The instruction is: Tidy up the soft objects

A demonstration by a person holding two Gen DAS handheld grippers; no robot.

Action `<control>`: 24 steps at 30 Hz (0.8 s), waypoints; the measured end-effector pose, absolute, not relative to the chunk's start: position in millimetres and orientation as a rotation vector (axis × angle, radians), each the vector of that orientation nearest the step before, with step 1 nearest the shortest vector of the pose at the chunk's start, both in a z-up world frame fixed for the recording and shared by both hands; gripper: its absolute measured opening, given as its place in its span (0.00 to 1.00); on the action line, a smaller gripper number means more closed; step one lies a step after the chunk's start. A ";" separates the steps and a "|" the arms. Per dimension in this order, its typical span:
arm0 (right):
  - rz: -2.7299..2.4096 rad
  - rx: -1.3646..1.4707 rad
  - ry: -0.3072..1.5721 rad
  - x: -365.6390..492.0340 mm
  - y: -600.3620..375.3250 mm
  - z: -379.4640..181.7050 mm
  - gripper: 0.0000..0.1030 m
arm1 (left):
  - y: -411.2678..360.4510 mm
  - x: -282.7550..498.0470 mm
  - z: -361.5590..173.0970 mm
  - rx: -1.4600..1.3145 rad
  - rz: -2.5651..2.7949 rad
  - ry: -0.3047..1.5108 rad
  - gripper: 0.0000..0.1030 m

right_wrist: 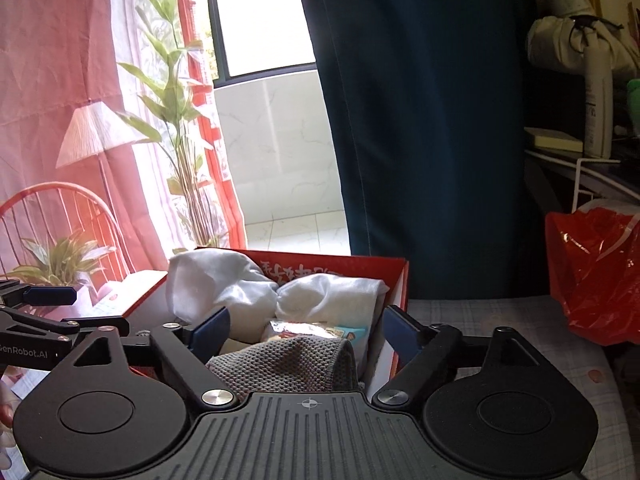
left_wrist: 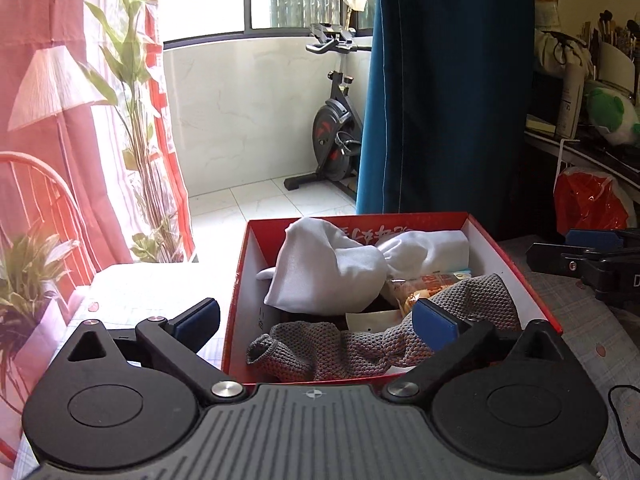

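left gripper (left_wrist: pixel 316 318) spread wide and holding nothing at the near rim of the red box (left_wrist: pixel 516 268), right gripper (right_wrist: pixel 306 330) likewise parted and bare, grey knitted cloth (left_wrist: pixel 360 344) lying inside at the front, snack packet (left_wrist: pixel 432 284) behind it, white cloth (left_wrist: pixel 332 276) bunched at the back, blue curtain (left_wrist: pixel 452 88) beyond

The white cloth (left_wrist: pixel 328 268) hides most of the printing on the far wall of the red box (left_wrist: pixel 240 280). The grey knitted cloth (left_wrist: pixel 360 344) covers the snack packet (left_wrist: pixel 424 284) partly.
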State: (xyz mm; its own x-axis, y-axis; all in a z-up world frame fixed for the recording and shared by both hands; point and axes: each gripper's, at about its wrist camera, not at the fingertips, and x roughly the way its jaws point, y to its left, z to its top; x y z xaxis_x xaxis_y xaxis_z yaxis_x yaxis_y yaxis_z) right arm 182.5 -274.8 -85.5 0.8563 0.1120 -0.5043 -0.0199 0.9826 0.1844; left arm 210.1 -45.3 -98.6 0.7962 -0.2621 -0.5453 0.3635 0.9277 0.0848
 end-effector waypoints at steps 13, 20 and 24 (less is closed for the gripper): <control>0.040 0.192 0.407 106.8 -264.5 -17.6 1.00 | -30.1 138.6 -46.7 0.151 -0.192 0.456 1.00; 0.010 0.150 0.337 67.9 -249.3 15.7 1.00 | -11.3 107.3 -19.1 0.103 -0.201 0.407 1.00; -0.007 0.131 0.305 44.5 -238.8 30.8 1.00 | -3.3 82.7 -4.8 0.115 -0.164 0.376 1.00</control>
State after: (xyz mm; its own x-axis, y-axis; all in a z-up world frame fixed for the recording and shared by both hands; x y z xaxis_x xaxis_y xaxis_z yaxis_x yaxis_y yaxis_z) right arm 44.5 -238.8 30.8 0.9537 0.0132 -0.3003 0.0265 0.9915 0.1277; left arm 82.7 -3.3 -4.8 0.9170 -0.1382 -0.3742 0.1808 0.9802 0.0810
